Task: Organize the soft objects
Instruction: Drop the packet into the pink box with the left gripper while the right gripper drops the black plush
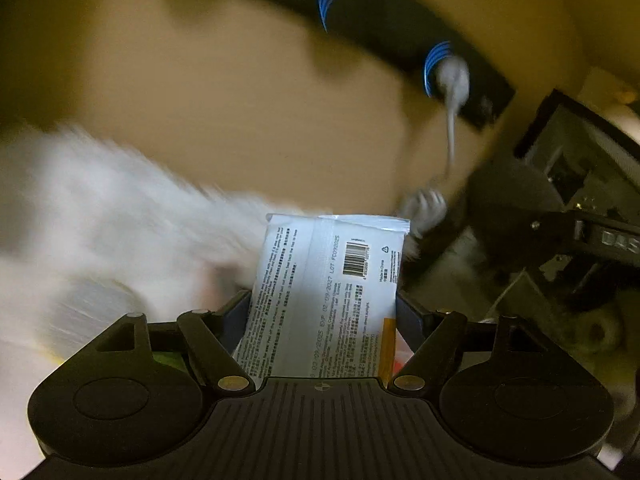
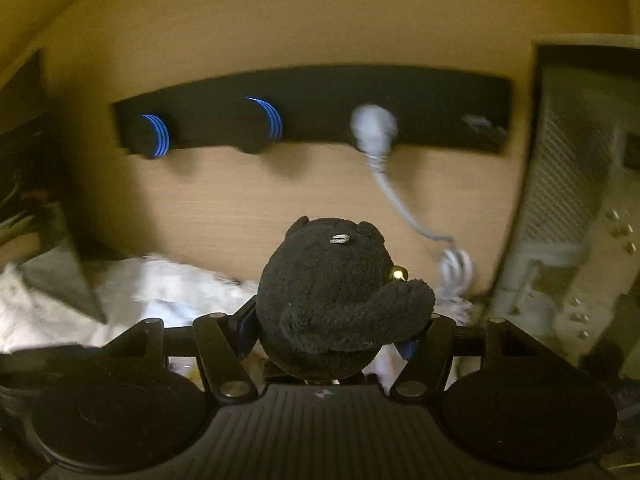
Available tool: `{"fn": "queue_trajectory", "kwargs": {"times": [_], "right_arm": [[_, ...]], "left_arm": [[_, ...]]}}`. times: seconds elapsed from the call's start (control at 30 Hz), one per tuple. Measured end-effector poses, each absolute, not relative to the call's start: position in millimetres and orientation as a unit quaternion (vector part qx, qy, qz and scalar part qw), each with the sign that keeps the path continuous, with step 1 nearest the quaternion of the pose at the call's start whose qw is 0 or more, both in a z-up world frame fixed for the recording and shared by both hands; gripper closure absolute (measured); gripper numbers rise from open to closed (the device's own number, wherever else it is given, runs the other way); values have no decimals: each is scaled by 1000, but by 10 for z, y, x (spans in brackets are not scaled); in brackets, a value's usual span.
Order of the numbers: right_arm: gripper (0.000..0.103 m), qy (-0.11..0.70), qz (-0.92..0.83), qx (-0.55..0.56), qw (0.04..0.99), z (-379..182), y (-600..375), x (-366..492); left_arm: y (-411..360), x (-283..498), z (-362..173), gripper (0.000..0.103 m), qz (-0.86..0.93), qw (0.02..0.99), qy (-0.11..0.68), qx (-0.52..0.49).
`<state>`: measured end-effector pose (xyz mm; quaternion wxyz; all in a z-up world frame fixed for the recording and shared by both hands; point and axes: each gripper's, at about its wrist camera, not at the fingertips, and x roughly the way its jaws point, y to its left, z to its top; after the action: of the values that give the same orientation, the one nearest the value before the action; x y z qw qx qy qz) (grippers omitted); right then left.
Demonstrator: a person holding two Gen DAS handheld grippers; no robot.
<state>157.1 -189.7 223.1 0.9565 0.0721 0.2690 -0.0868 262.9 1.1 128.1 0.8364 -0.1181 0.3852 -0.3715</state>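
- Spanning the wood-grain wall behind, one long black power strip [image 2: 312, 108] is carrying two blue-ringed black plugs and one grey plug [image 2: 374, 124], whose single grey cable [image 2: 400, 208] is trailing down in a curve.
- Lying low on the left, one rumpled white cloth [image 2: 172, 284] is showing blurred.
- Pointing slightly downward, the right gripper [image 2: 332, 332] is pinching one round, fuzzy black plush toy [image 2: 336, 296] between its jaws.
- Tilting likewise, the left gripper [image 1: 322, 312] is clamping one flat, glossy white wipes packet [image 1: 328, 292], upright, barcode showing.
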Motion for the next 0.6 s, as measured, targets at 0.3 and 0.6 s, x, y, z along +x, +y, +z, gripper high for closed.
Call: {"fn": "queue_trajectory", "kwargs": {"times": [0.3, 0.6], "right_arm": [[38, 320, -127, 124, 931, 1678, -2322, 1783], [38, 352, -80, 155, 920, 1257, -2234, 2089]], "left_arm": [[-419, 2738, 665, 24, -321, 835, 427, -134], [-226, 2467, 995, 29, -354, 861, 354, -88]]}}
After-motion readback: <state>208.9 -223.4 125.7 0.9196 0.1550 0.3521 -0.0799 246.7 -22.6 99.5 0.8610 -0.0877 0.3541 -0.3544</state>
